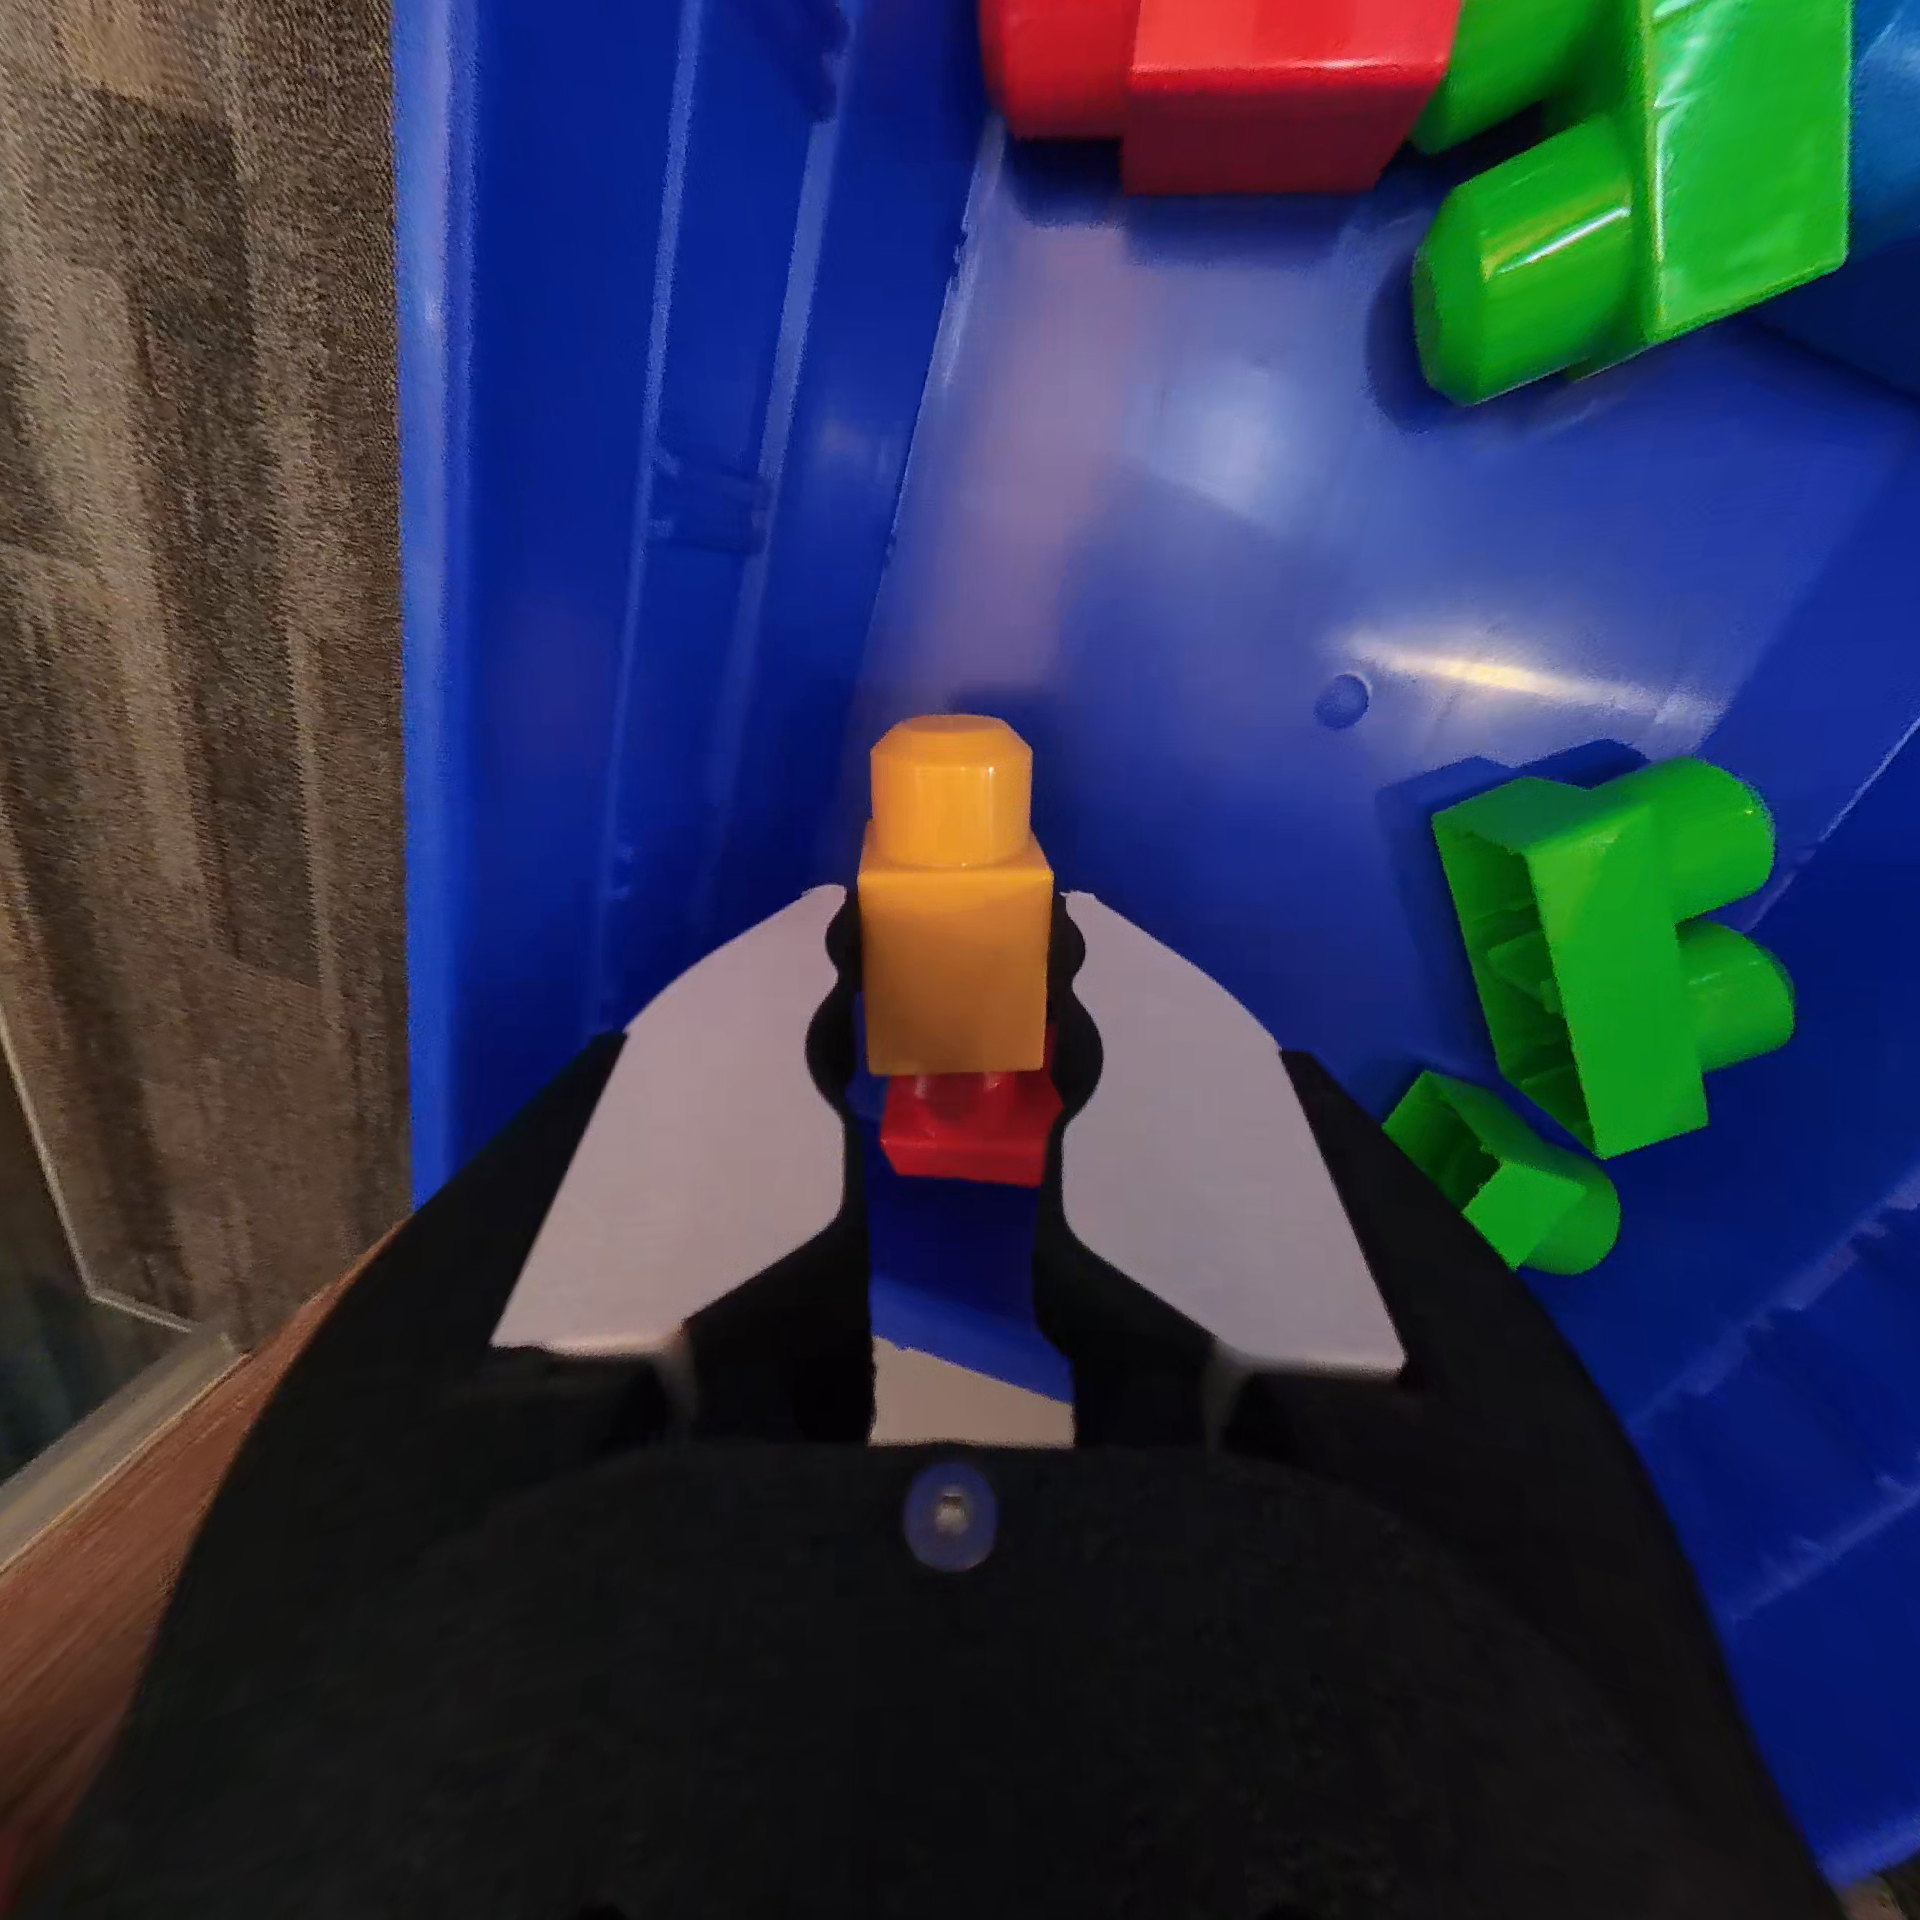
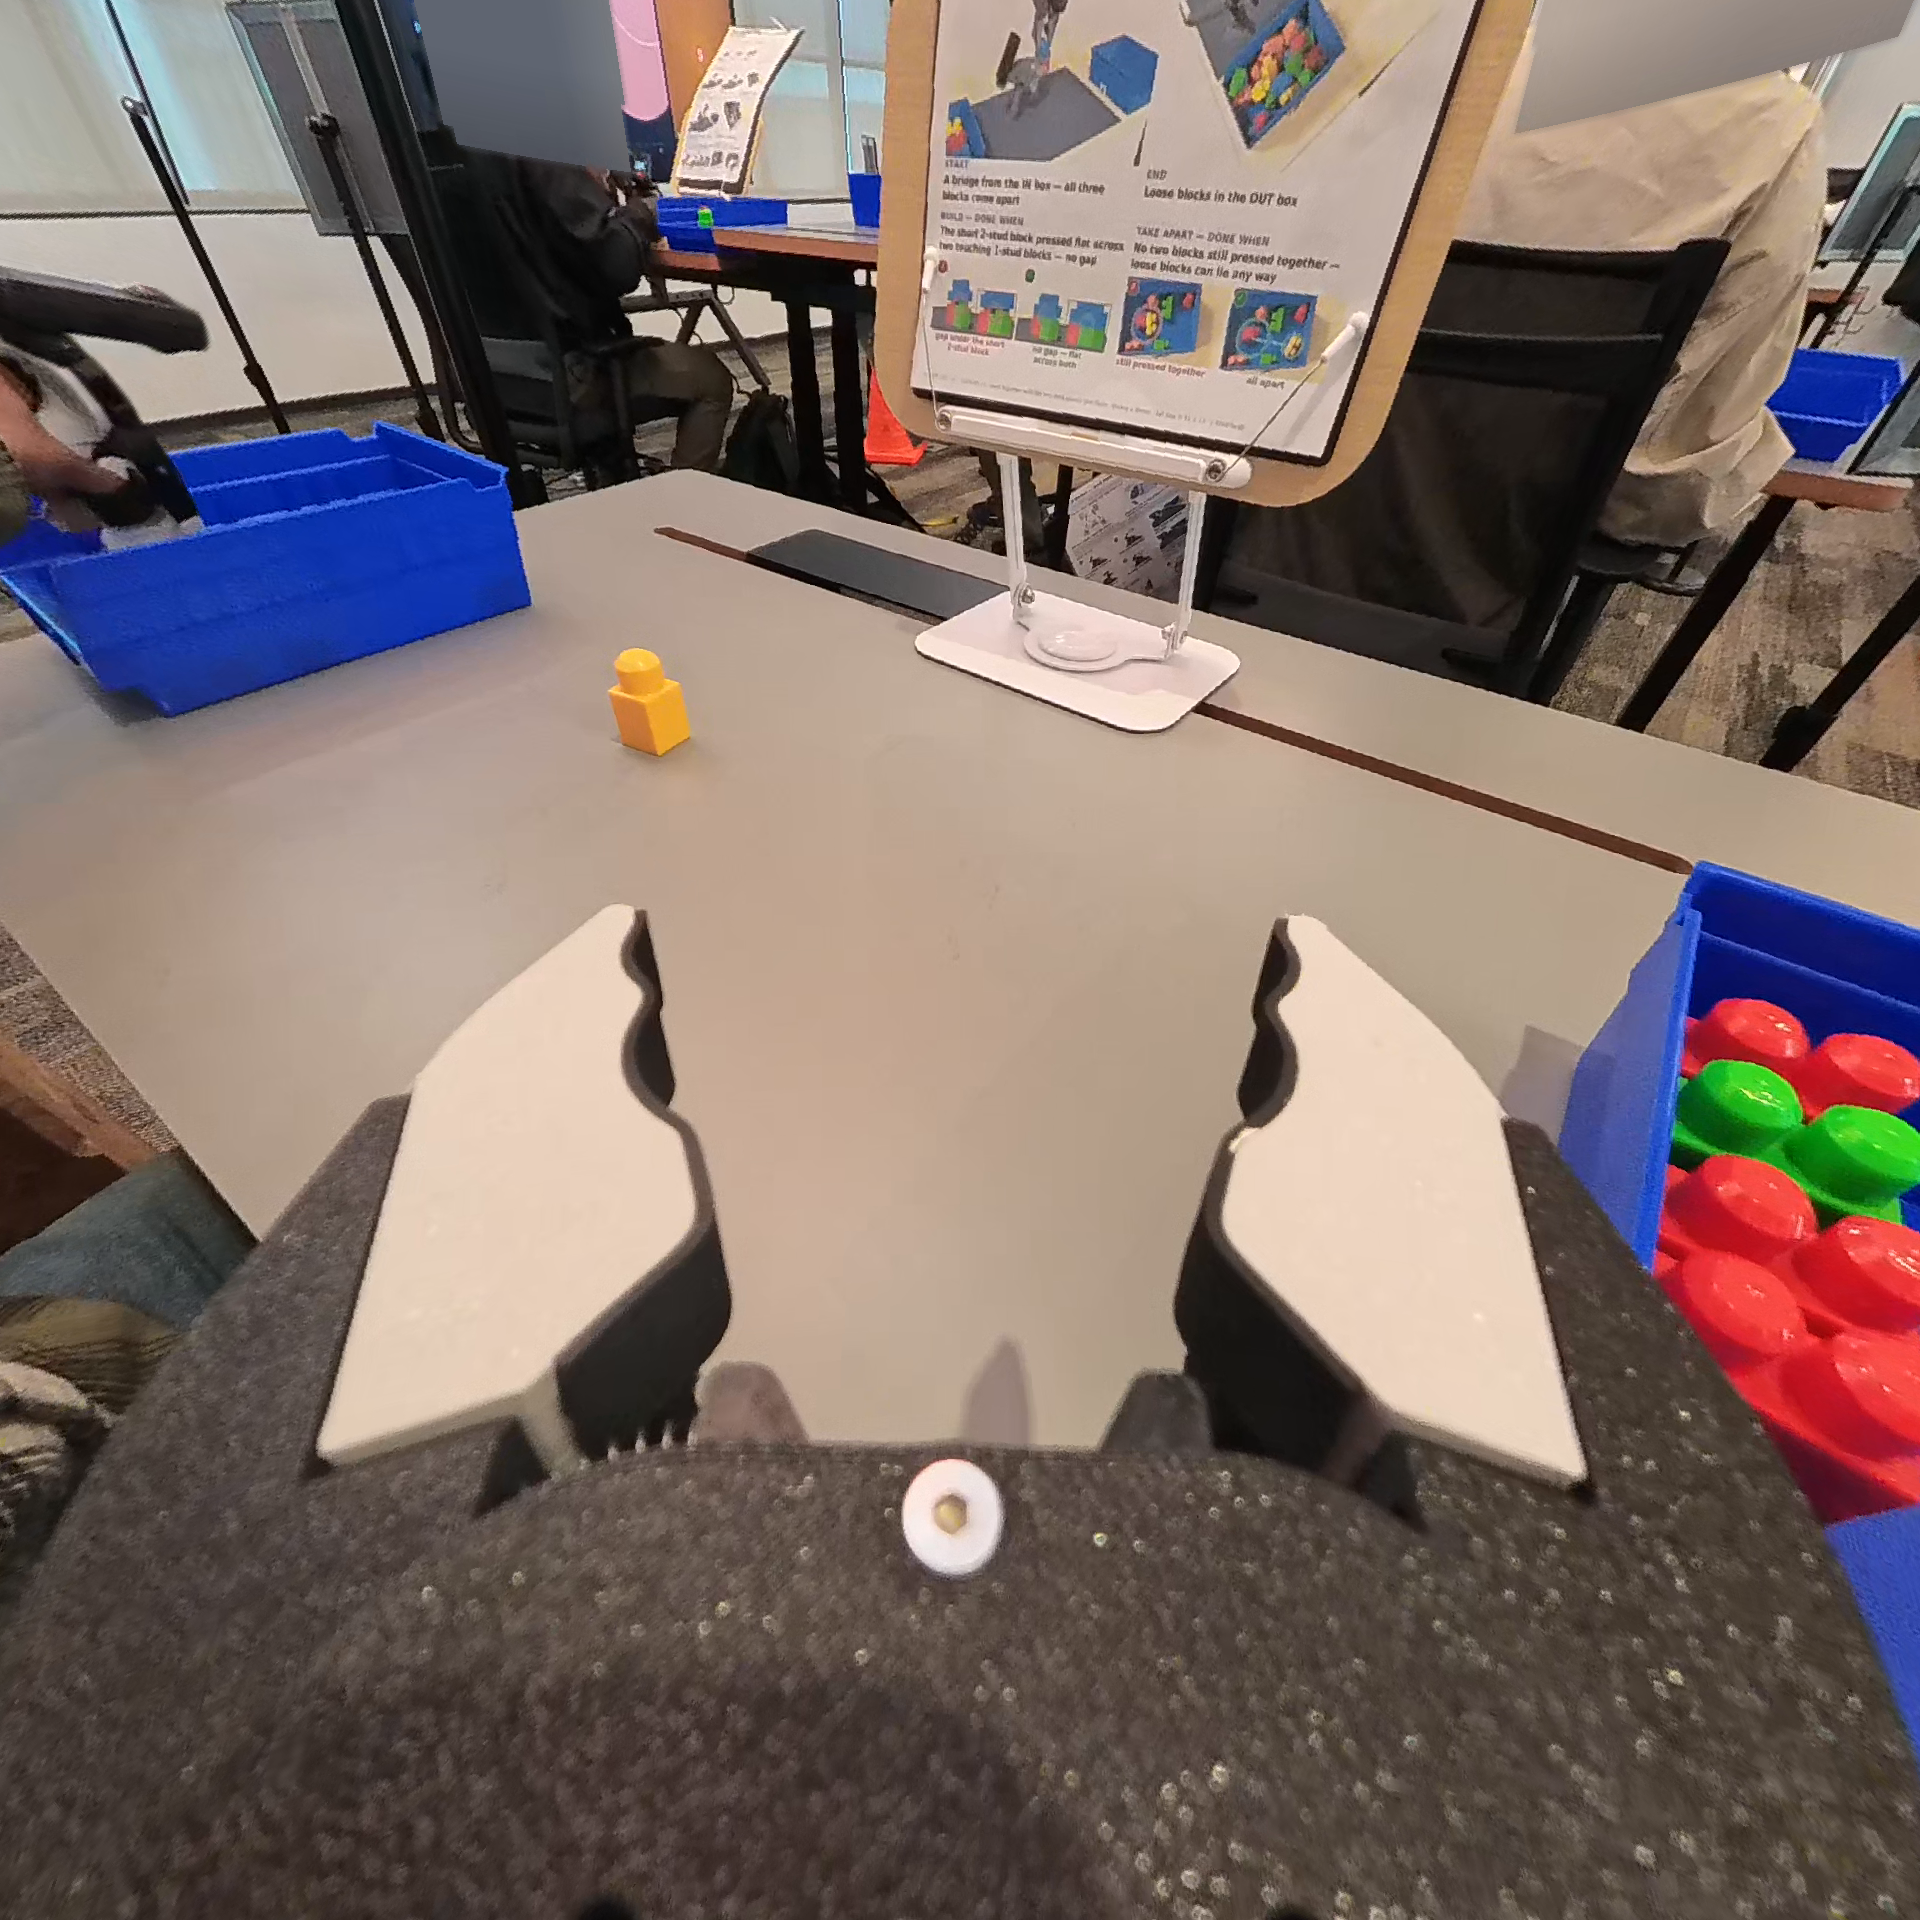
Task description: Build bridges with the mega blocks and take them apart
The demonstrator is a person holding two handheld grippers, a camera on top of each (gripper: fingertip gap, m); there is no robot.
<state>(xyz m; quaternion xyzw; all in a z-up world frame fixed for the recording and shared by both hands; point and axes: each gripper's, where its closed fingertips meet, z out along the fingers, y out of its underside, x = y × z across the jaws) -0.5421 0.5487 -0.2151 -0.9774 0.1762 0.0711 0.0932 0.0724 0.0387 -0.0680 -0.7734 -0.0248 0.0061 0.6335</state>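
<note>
The left gripper (image 1: 954, 971) is closed on a yellow one-stud block (image 1: 951, 935), with both fingers pressed against the block's sides and the stud pointing away from the camera. A small red block (image 1: 961, 1138) shows directly beneath the yellow one, between the fingers; whether the two are pressed together cannot be determined. The gripper and its load sit over the floor of a blue bin (image 1: 1195, 540), close to its left wall. Loose green blocks (image 1: 1621, 956) lie on their sides on the bin floor to the right; farther in, a red block (image 1: 1278, 94) and another green block (image 1: 1652, 197) rest near the far end. The right gripper (image 2: 956, 997) is wide open and holds nothing; it hangs above the grey table (image 2: 935, 831). Just to its right, a second blue bin (image 2: 1642, 1060) contains red blocks (image 2: 1787, 1320) and green blocks (image 2: 1787, 1132), studs up. Farther away on the table, a single yellow block (image 2: 648, 703) stands upright, well apart from both bins. Beyond it, at the left, is the blue bin (image 2: 301, 582). At the far centre, an instruction sheet on a white stand (image 2: 1081, 655) faces the camera.
</note>
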